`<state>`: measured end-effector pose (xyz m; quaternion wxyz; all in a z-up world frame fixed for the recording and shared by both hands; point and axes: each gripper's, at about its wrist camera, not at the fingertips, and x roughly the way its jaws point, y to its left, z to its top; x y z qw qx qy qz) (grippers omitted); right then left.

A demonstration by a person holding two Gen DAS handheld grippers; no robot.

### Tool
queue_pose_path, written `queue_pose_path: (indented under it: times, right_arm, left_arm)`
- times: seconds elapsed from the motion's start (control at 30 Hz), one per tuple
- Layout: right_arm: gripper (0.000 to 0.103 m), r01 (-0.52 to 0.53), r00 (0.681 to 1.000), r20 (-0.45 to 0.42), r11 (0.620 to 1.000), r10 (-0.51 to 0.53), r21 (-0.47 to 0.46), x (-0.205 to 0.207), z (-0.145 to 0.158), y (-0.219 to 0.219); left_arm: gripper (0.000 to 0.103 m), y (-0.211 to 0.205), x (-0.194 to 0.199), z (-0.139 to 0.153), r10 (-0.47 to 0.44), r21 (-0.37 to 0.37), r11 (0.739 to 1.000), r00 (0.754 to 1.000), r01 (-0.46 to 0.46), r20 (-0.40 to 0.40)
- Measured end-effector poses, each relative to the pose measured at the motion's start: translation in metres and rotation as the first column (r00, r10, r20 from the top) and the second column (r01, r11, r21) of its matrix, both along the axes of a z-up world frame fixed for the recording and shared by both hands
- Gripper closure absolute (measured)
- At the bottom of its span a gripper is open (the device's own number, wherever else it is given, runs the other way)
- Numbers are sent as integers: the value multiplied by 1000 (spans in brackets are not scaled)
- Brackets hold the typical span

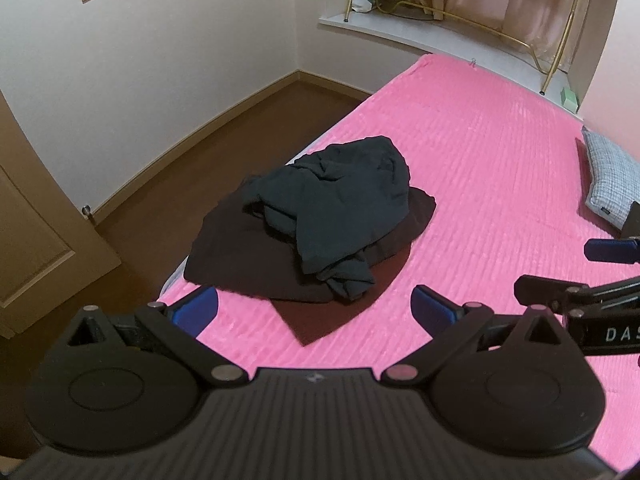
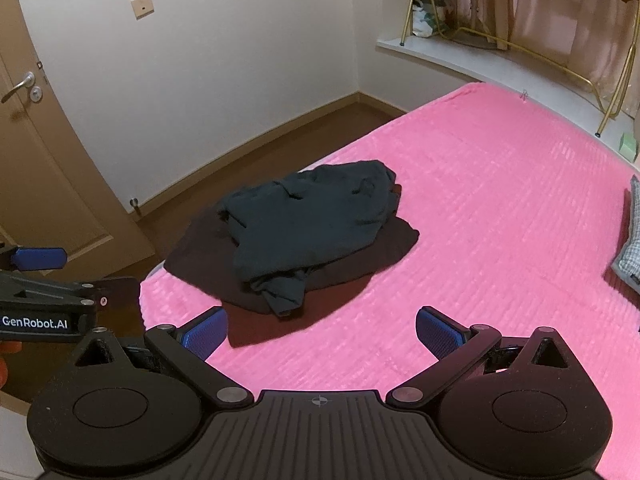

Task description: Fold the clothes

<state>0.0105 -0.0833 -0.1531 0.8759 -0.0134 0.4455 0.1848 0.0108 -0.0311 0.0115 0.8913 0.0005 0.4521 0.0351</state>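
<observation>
A crumpled dark green garment (image 1: 340, 208) lies on top of a flatter dark brown garment (image 1: 240, 256) near the left edge of a pink bed (image 1: 480, 184). The same pile shows in the right wrist view, green garment (image 2: 308, 224) over brown garment (image 2: 200, 264). My left gripper (image 1: 316, 312) is open and empty, held above the bed just short of the pile. My right gripper (image 2: 320, 332) is open and empty, also just short of the pile. Each gripper shows at the edge of the other's view.
The bed's left edge drops to a brown floor (image 1: 132, 184). A grey checked pillow (image 1: 612, 180) lies at the right. A door (image 2: 48, 184) stands at the left. A gold rack (image 2: 520, 40) and pink curtains stand on a ledge behind the bed.
</observation>
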Motion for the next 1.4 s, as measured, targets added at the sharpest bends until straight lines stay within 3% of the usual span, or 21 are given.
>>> queue_pose_path:
  times: [1.4]
  right_arm:
    - [1,11,1000,-6,1000,-11,-10,-9,-7,15]
  left_arm:
    - [2,13,-15,-5,4,-16,1000,1000,-4,-27]
